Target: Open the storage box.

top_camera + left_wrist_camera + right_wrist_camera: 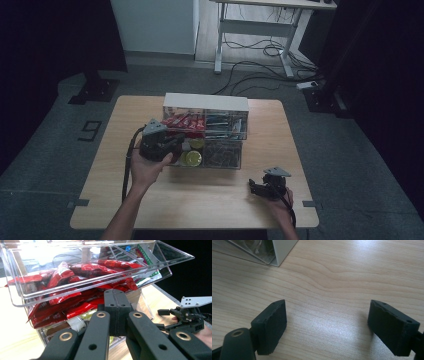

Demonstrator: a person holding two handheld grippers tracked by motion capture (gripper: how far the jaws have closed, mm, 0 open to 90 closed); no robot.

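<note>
A clear plastic drawer (75, 277) full of red packets (82, 293) sits in the upper left slot of a small drawer cabinet (205, 101) near the middle of the counter (125, 200). In the left gripper view the drawer is tipped forward and partly pulled out, its front lip hanging just above the left claw (115, 312), whose jaws are pressed together right under it. They seem to meet at the lower front edge of the drawer, but whether they pinch that edge or merely touch it is hidden by the jaws themselves. In the high view the left claw (160, 142) is up against the cabinet front.

The right claw (327, 325) rests low over bare wood, well apart from the cabinet, jaws spread wide with nothing between them.

The drawer looks like thin, stiff, glossy plastic: light on its own, a bit heavier with the packets, and probably slippery under the pads. It could crack if squeezed hard or twisted. The front lip or lower front edge is the sensible place to hold it, pulling or pushing straight along its slot so it does not jam. The packets are soft and crinkly and will likely shift if the drawer tips further.
</note>
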